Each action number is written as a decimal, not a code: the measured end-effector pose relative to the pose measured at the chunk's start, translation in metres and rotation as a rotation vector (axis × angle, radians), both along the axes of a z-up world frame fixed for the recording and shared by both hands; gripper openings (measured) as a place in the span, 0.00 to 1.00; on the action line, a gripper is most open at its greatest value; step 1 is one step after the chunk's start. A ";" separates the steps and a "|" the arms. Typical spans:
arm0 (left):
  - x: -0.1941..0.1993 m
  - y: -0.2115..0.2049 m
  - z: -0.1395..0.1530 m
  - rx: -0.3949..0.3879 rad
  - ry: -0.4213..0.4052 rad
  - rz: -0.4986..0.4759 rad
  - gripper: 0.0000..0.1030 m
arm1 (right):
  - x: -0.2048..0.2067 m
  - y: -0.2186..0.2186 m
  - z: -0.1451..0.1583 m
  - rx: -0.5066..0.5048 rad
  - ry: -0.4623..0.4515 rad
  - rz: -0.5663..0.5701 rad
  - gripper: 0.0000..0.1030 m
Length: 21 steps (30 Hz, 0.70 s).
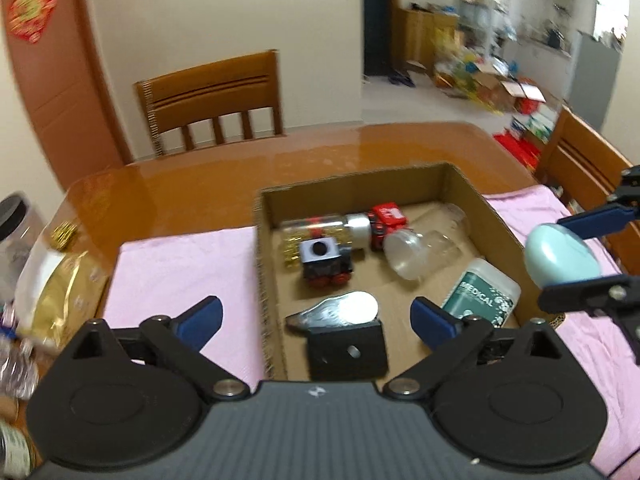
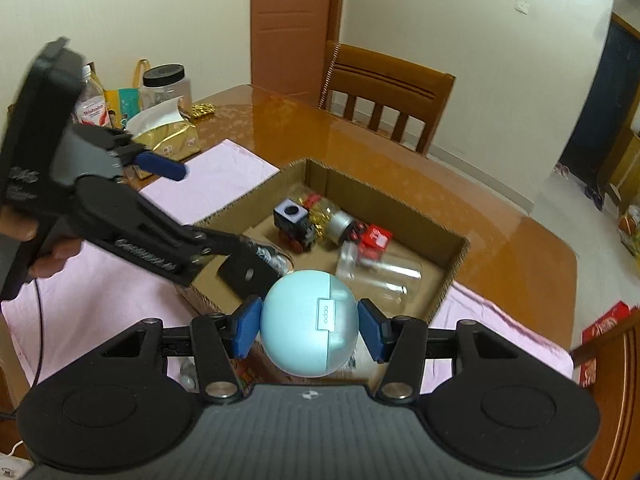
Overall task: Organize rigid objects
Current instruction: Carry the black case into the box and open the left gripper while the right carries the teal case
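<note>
**Two hand-held grippers over a sorting box: one carrying, one freed**

The right gripper (image 2: pixel 308 330) is clamped on a pale blue round case (image 2: pixel 310 322), its blue pads pressing the case from both sides; the case hangs in the air at the near edge of the cardboard box (image 1: pixel 468 184). The left gripper (image 1: pixel 316 318) stands spread wide with nothing between its fingers, above a black block (image 1: pixel 347 347) with a silvery, shoe-shaped piece (image 1: pixel 340 309) that lies in the box's near corner.

To finish this step well, the case should probably be carried in over the near wall and lowered onto bare cardboard floor before the pads part; its round shape suggests it may roll, so a low release, against a neighbour or a wall, seems prudent. The left gripper should be kept out of the right one's path.

Contents of the box: a toy locomotive (image 1: pixel 326 262); a clear jar (image 1: pixel 320 236) of gold bits, lying on its side; a red toy vehicle (image 1: pixel 388 220); a clear plastic cup (image 1: pixel 424 250), also on its side; and a green packet (image 1: pixel 482 294) marked "MEDICAL". The box rests on a pink cloth (image 1: pixel 180 272) over a wooden table (image 1: pixel 200 184).
</note>
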<state>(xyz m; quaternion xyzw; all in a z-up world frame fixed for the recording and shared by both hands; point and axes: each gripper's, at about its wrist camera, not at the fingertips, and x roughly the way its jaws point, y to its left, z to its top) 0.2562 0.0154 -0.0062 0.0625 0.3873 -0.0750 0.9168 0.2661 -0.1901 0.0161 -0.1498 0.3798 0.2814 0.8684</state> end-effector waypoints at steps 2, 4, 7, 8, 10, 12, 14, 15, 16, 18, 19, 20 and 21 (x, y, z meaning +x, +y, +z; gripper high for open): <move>-0.009 0.010 0.002 -0.017 -0.001 0.043 0.98 | 0.006 0.007 0.000 0.003 0.004 0.013 0.56; -0.018 0.020 0.003 -0.030 0.000 0.090 0.98 | 0.011 0.014 -0.001 0.007 0.007 0.025 0.56; -0.034 0.033 0.002 -0.052 0.001 0.160 0.98 | 0.017 0.027 -0.002 0.007 0.009 0.050 0.56; -0.038 0.037 0.002 -0.059 0.001 0.184 0.98 | 0.019 0.031 -0.004 0.007 0.015 0.059 0.56; -0.047 0.043 0.001 -0.063 -0.008 0.225 0.98 | 0.025 0.040 -0.009 0.007 0.027 0.073 0.56; -0.056 0.048 0.000 -0.055 -0.015 0.249 0.98 | 0.033 0.049 -0.015 0.012 0.048 0.075 0.56; -0.061 0.050 -0.001 -0.046 -0.014 0.258 0.98 | 0.042 0.057 -0.021 0.017 0.082 0.078 0.56; -0.064 0.051 -0.001 -0.040 -0.012 0.264 0.98 | 0.047 0.061 -0.024 0.021 0.095 0.075 0.56; -0.067 0.052 -0.002 -0.036 -0.013 0.267 0.98 | 0.051 0.064 -0.028 0.024 0.110 0.077 0.56; -0.071 0.054 -0.003 -0.031 -0.009 0.268 0.98 | 0.060 0.072 -0.035 0.025 0.153 0.074 0.56; -0.072 0.054 -0.004 -0.031 -0.005 0.270 0.98 | 0.063 0.076 -0.039 0.021 0.173 0.076 0.56; -0.073 0.055 -0.004 -0.032 -0.002 0.271 0.98 | 0.066 0.080 -0.043 0.011 0.197 0.079 0.56; -0.074 0.055 -0.005 -0.033 0.003 0.269 0.98 | 0.069 0.084 -0.046 0.003 0.212 0.072 0.56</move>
